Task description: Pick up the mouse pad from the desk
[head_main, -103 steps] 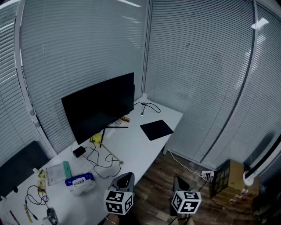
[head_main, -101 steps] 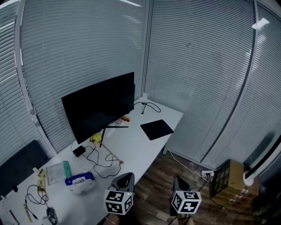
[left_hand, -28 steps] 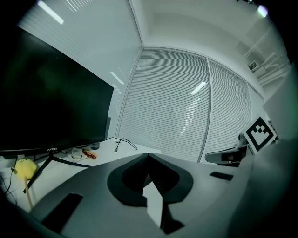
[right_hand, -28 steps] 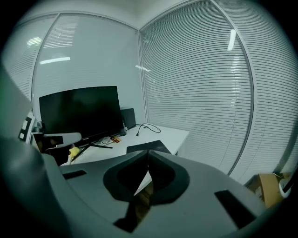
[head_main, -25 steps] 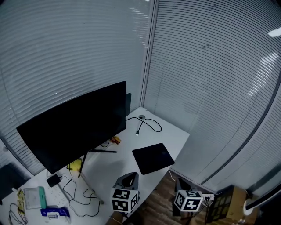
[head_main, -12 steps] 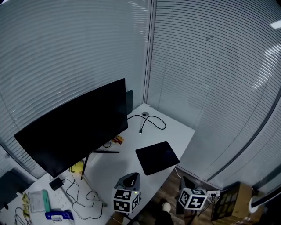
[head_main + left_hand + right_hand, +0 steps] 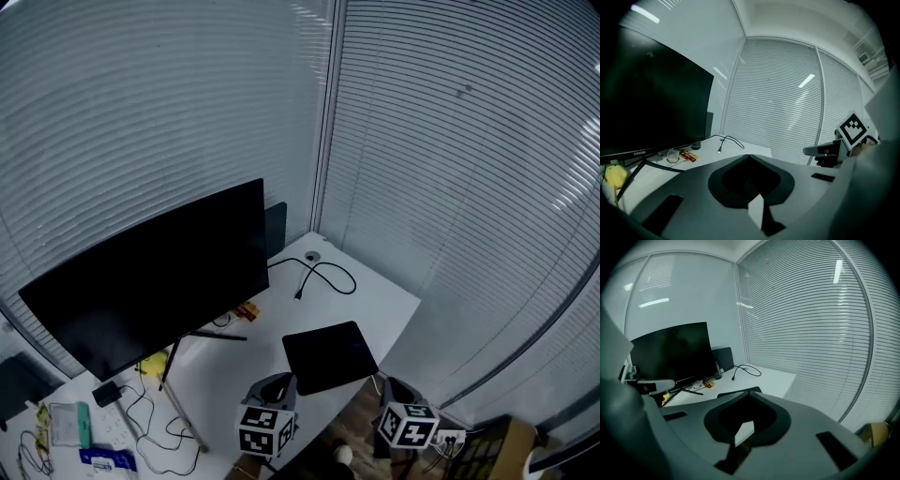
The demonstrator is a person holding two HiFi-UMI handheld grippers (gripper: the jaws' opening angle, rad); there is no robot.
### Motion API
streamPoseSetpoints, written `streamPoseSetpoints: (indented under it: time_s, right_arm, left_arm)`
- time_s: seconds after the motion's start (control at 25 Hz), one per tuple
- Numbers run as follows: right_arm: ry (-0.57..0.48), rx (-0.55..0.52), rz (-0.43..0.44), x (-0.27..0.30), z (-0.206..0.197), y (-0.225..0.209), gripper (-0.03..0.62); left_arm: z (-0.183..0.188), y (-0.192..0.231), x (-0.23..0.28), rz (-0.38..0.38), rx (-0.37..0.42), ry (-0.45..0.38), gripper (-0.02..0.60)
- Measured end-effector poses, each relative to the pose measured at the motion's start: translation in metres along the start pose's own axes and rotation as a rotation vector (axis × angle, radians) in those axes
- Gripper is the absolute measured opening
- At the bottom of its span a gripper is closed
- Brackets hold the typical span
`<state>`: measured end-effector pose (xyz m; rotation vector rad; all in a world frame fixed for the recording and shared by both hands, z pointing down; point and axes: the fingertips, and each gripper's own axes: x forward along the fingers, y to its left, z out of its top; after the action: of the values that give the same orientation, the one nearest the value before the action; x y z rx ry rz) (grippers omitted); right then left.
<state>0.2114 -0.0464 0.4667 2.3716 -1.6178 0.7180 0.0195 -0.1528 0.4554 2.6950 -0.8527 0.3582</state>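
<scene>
Desk [image 7: 389,298] white | mouse pad [image 7: 329,356] just ahead, between your left gripper [image 7: 275,382] and right gripper [image 7: 395,384] | cable [image 7: 325,276] beyond | monitor [image 7: 141,277] ahead-left.

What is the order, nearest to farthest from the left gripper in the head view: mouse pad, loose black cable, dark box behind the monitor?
From the left gripper:
1. mouse pad, just right of it.
2. black cable, farther up the desk.
3. dark box, at the far wall beside the monitor.

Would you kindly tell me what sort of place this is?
Most likely an office: a white desk in a corner carries a large dark monitor and a black mouse pad, with slatted blinds covering the walls around it.
</scene>
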Motion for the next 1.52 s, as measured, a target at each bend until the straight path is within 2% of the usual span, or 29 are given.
streamPoseSetpoints:
  time_s: [0.48,0.72,1.04,1.2,1.32,1.52]
  right_arm:
    - [0.014,-0.021,0.092,0.063,0.035,-0.034,0.034]
    - [0.031,-0.047,0.158,0.093,0.049,-0.046,0.034]
    - [0.074,-0.116,0.283,0.125,0.06,-0.051,0.034]
    - [0.108,-0.129,0.347,0.143,0.055,-0.042,0.034]
    - [0.135,-0.133,0.378,0.153,0.048,-0.032,0.034]
    - [0.154,-0.145,0.391,0.164,0.045,-0.024,0.034]
  left_arm:
    - [0.018,-0.006,0.058,0.11,0.017,0.013,0.017]
    - [0.022,0.0,0.074,0.201,-0.014,0.01,0.017]
    - [0.013,0.003,0.071,0.369,-0.088,0.0,0.017]
    - [-0.001,0.008,0.061,0.451,-0.12,0.029,0.017]
    - [-0.011,0.013,0.055,0.488,-0.134,0.057,0.017]
    - [-0.016,0.028,0.057,0.509,-0.152,0.063,0.017]
